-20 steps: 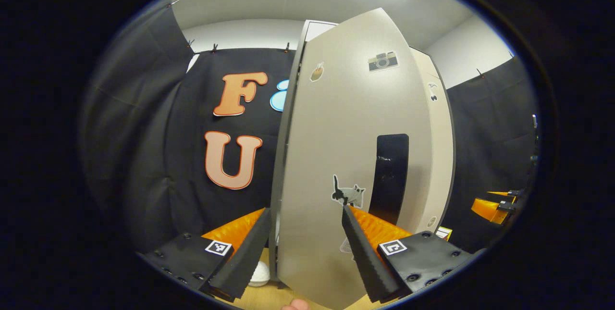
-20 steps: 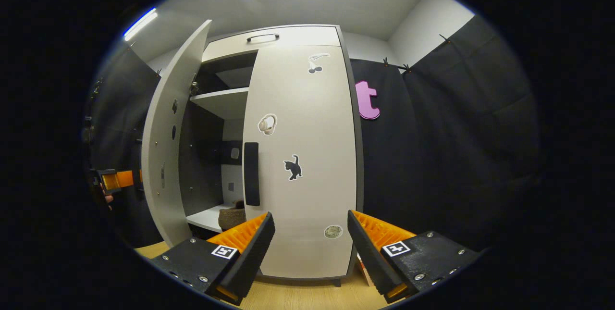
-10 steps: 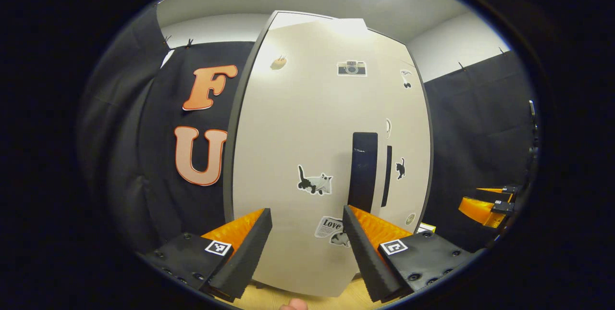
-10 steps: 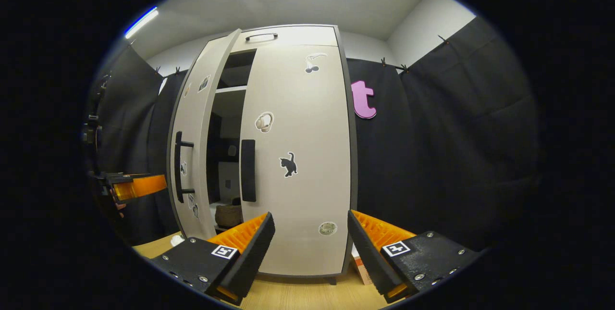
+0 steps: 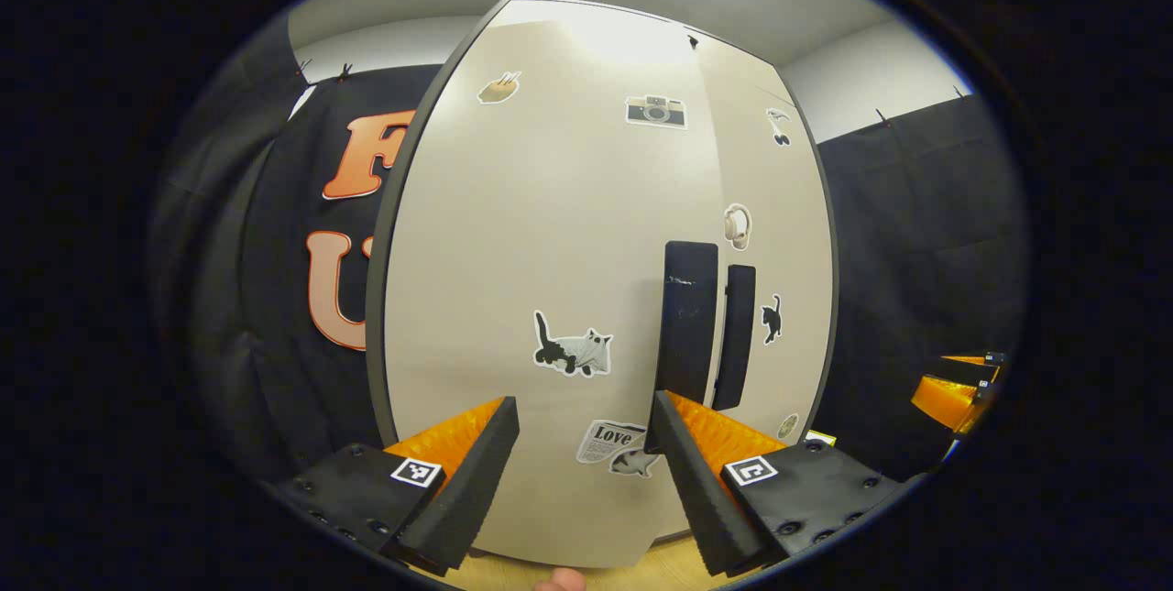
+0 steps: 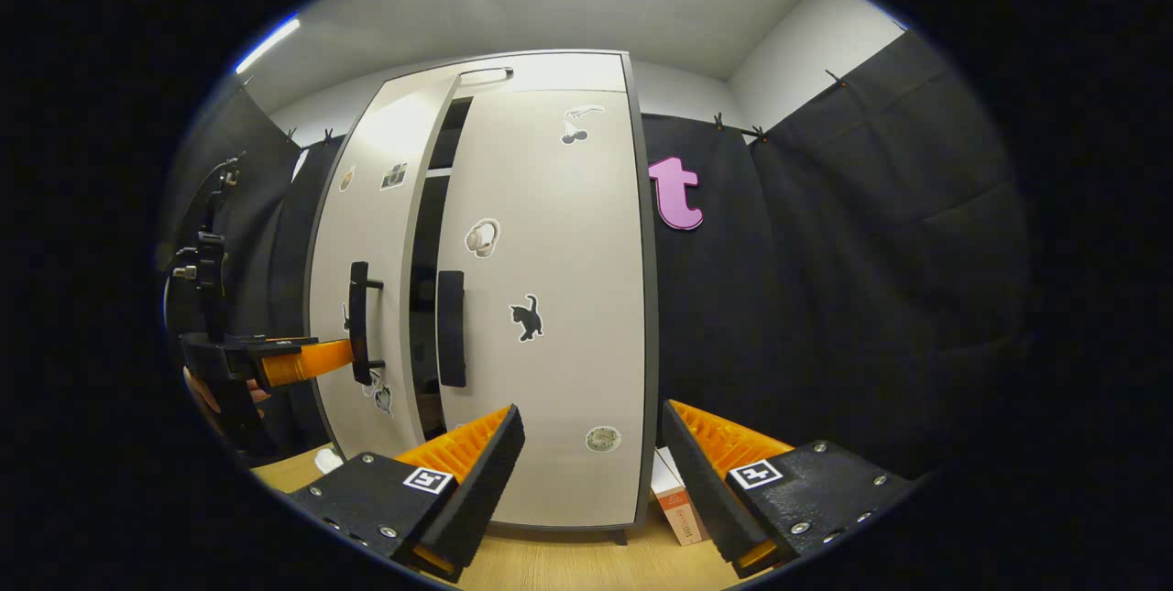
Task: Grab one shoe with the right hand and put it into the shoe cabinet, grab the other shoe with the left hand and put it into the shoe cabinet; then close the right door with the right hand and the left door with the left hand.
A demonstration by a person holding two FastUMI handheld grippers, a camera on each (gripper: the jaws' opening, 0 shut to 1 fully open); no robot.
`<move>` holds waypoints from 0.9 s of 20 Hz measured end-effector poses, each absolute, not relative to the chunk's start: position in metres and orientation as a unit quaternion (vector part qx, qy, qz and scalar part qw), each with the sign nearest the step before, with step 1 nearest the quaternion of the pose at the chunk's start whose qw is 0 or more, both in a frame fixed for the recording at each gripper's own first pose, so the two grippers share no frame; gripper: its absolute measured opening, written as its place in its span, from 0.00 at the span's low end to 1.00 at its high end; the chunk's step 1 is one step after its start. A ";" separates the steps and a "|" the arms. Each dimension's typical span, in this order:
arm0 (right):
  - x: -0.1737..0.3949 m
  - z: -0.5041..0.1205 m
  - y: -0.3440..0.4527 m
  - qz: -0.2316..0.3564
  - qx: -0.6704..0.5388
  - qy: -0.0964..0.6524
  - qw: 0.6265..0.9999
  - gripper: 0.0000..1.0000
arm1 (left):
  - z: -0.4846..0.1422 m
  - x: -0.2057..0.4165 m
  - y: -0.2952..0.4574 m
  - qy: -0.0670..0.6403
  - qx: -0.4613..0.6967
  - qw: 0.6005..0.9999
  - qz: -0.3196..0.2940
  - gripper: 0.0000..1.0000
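Last step in hand: closing the pale grey left door (image 6: 367, 298) of the tall shoe cabinet (image 6: 550, 298), still slightly ajar beside the shut right door (image 6: 568, 344). Left gripper (image 5: 586, 444) jaws open, close to the door's black handle (image 5: 687, 334); right gripper (image 6: 591, 449) jaws open, empty. Next: push flush.

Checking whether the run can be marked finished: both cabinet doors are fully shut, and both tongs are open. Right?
Not quite. The right door is shut, but the left door is ajar; the right gripper view shows a dark gap between them. The left tongs and right tongs are open.
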State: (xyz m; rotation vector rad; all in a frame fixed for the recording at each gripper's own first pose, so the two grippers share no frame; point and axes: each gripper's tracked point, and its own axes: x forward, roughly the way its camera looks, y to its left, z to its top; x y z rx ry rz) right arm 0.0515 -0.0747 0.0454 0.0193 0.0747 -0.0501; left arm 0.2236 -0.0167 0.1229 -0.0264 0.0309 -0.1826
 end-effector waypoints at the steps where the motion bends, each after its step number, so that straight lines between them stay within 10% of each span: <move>1: 0.052 0.045 -0.076 -0.025 0.010 0.037 0.999 0.94 | 0.122 0.227 -0.018 0.018 -0.016 0.996 -0.090 0.96; 18: 0.073 0.054 -0.091 -0.020 0.001 0.032 0.999 0.94 | 0.109 0.260 -0.027 0.049 -0.017 0.996 -0.074 0.98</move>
